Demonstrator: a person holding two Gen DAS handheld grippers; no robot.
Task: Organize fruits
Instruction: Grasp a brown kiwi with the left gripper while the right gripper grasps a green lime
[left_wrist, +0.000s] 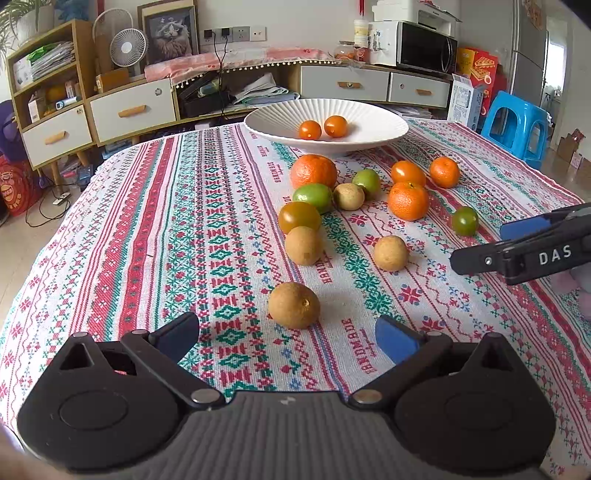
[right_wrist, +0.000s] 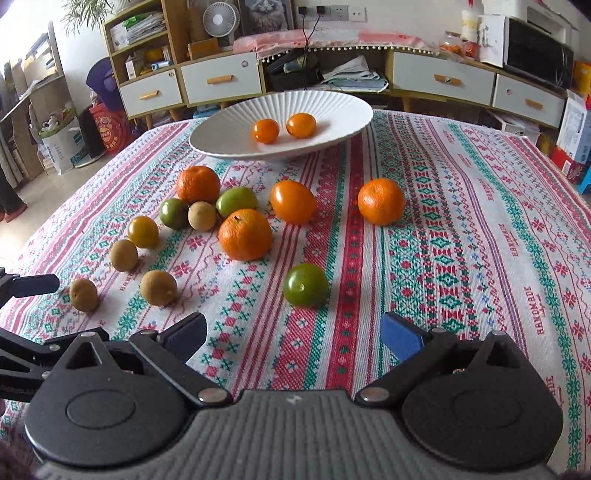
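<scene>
Woven cloth (left_wrist: 155, 229), striped red, green and white, covers the table under both our grippers. Our left gripper (left_wrist: 287, 341) hangs low over it, fingers spread wide, nothing between them; a tan round fruit (left_wrist: 294, 305) sits just ahead of the gap, on the cloth. Our right gripper (right_wrist: 293, 334) is likewise released and empty, with a green tomato (right_wrist: 305, 284) just beyond its fingertips.

White ribbed bowl (right_wrist: 236, 122) stands at the far side of the table and holds two small orange fruits (right_wrist: 266, 131), side by side, near but apart.

Between bowl and grippers we note loose fruit on the cloth: three mandarins, the nearest (right_wrist: 245, 234) just beside an orange tomato (right_wrist: 293, 202); two green fruits (right_wrist: 236, 201) bunched with a small tan one (right_wrist: 201, 216); a yellow-green tomato (right_wrist: 143, 231); three more tan fruits to the left in the right wrist view, one (right_wrist: 158, 287) lying nearest us.

A sideboard (left_wrist: 133, 110) with white drawers lines the wall behind.
</scene>
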